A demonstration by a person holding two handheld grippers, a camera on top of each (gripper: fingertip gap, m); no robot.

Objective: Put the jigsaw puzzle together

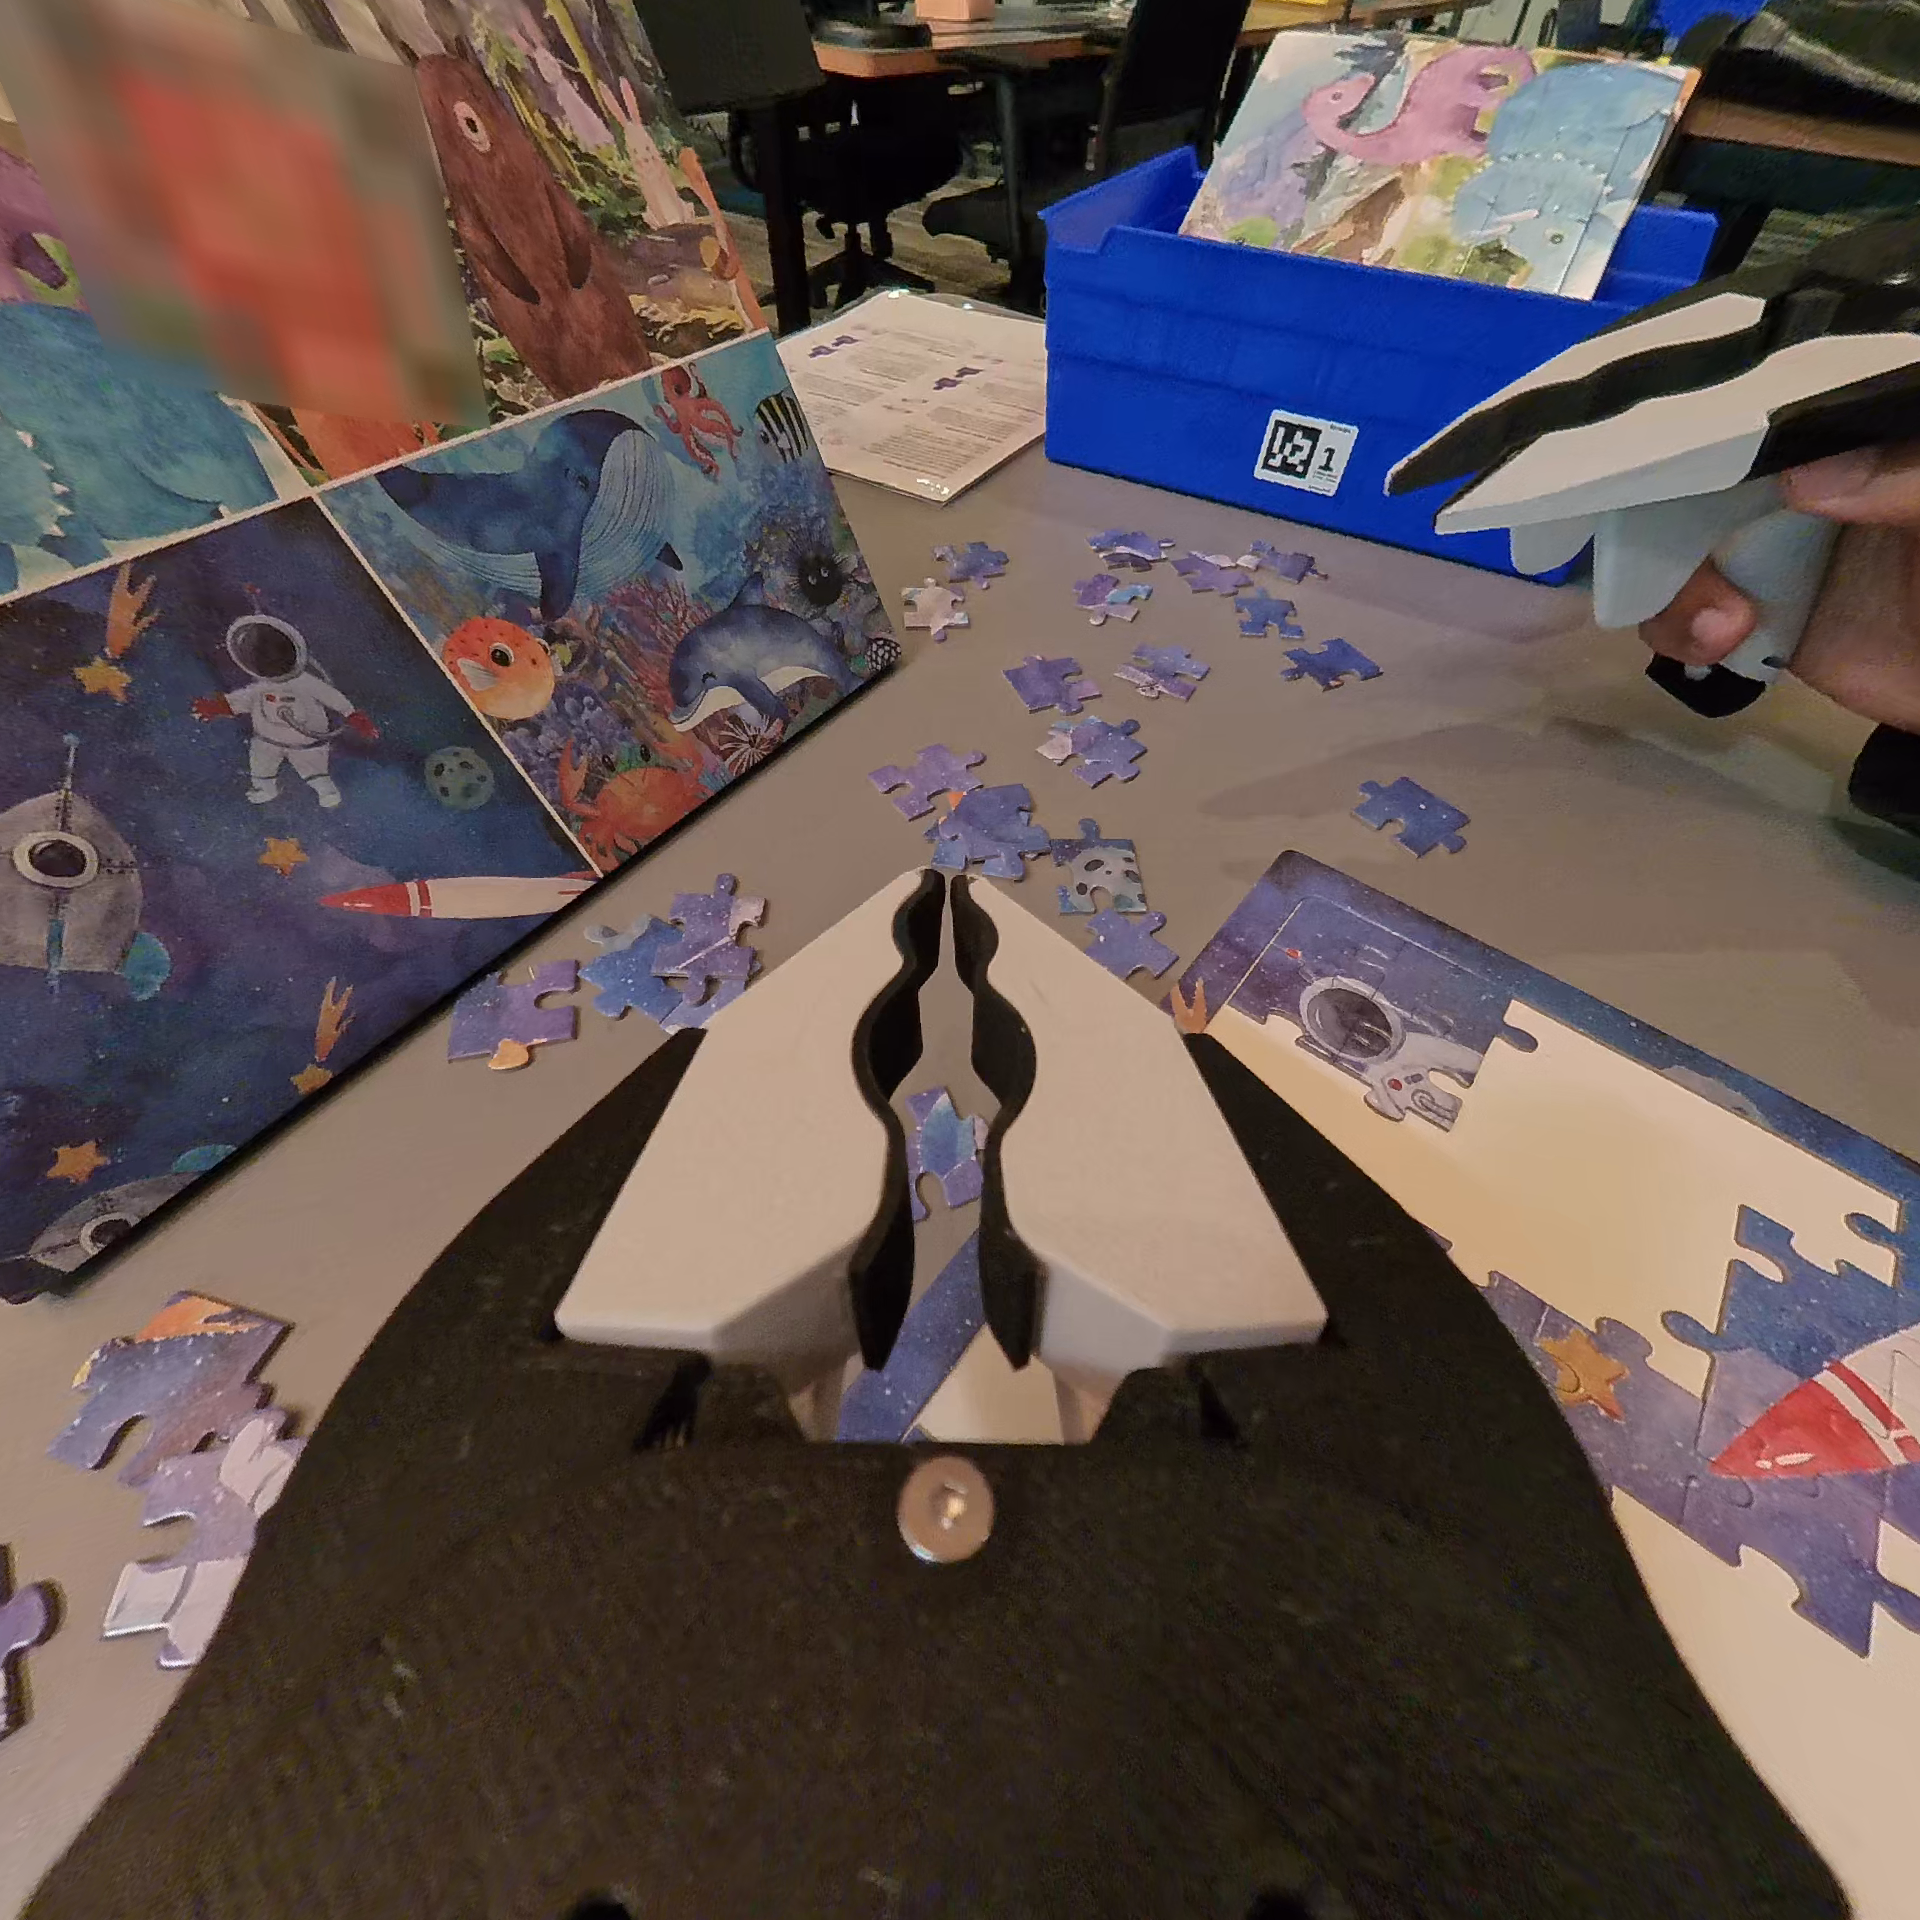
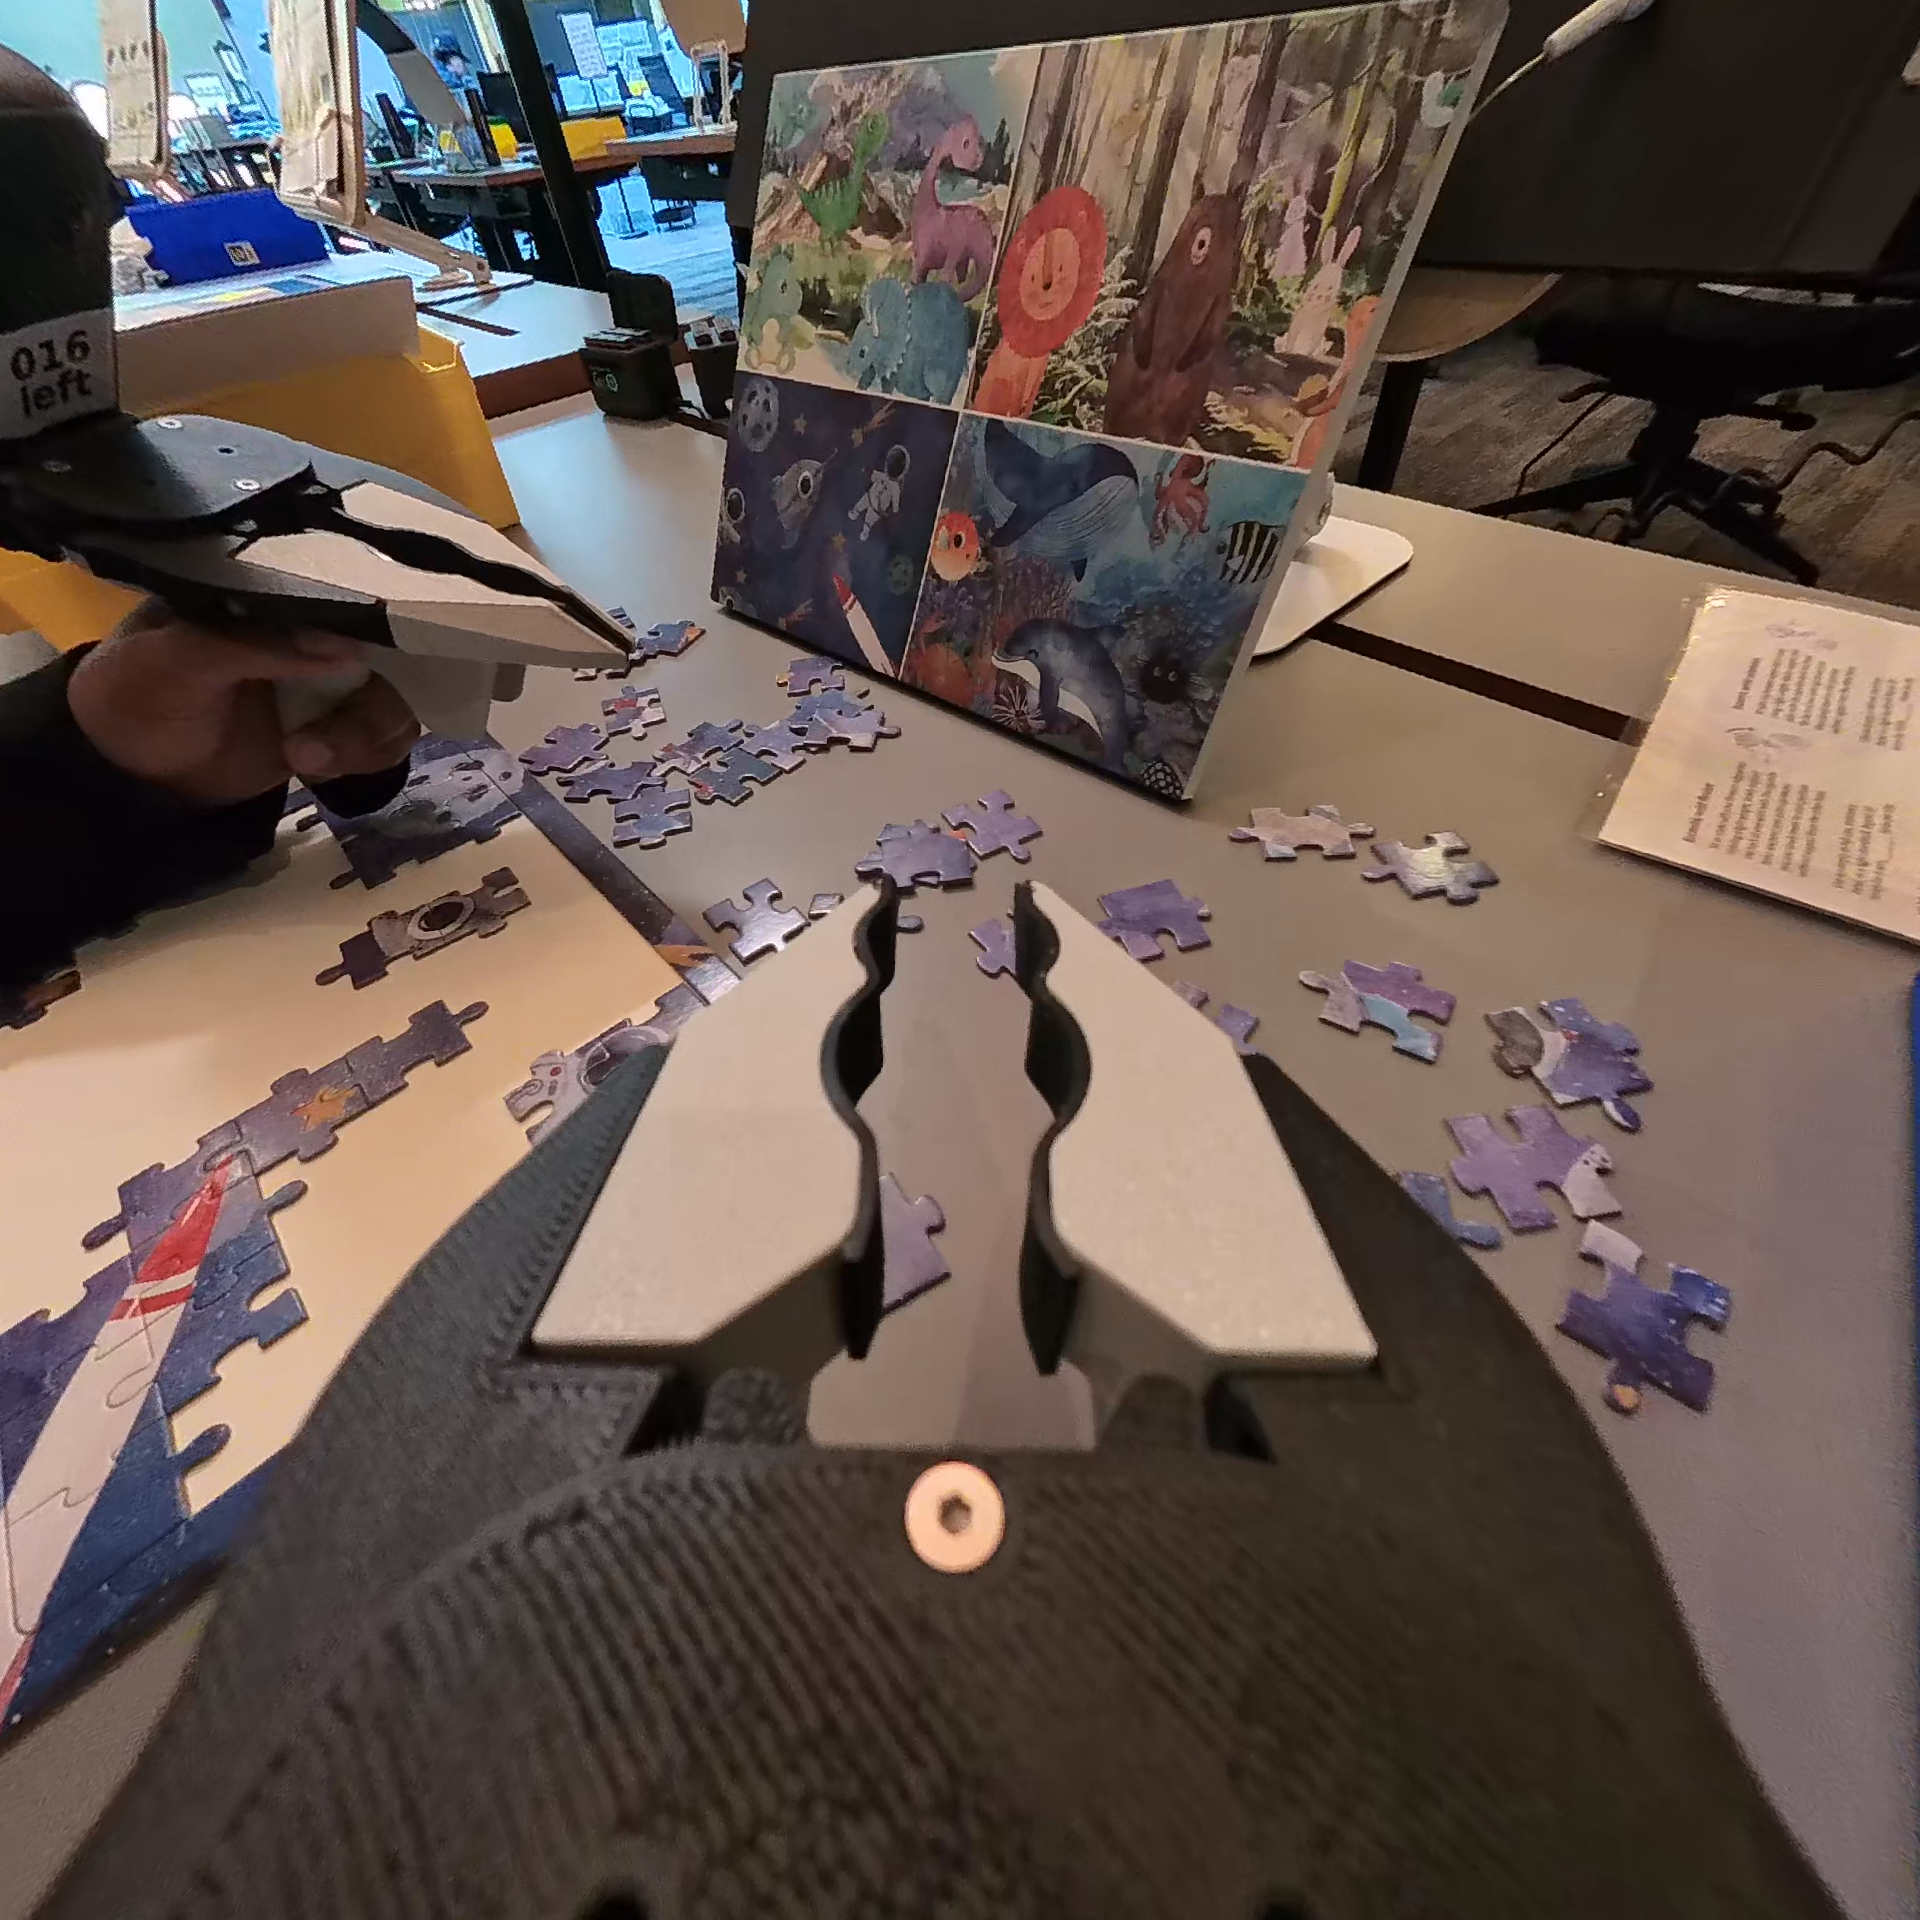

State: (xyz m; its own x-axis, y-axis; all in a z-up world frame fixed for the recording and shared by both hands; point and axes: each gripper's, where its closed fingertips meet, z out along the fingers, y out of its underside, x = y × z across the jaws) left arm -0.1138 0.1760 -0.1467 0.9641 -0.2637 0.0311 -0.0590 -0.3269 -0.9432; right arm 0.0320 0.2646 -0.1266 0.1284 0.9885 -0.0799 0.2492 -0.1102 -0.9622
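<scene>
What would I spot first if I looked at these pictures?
First, the big colourful picture board standing at the back of the grey table, with animals, sea creatures and an astronaut. Next, the purple-blue puzzle pieces scattered in front of it, and the half-finished space puzzle on the left. The right gripper hovers over the pieces with its fingers apart.

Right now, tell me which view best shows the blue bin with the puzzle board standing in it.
The left wrist view: the blue bin stands unobstructed on the table's far side, with the pastel puzzle board leaning inside it. In the right wrist view it is out of frame; only a strip of blue shows at the right edge.
</scene>
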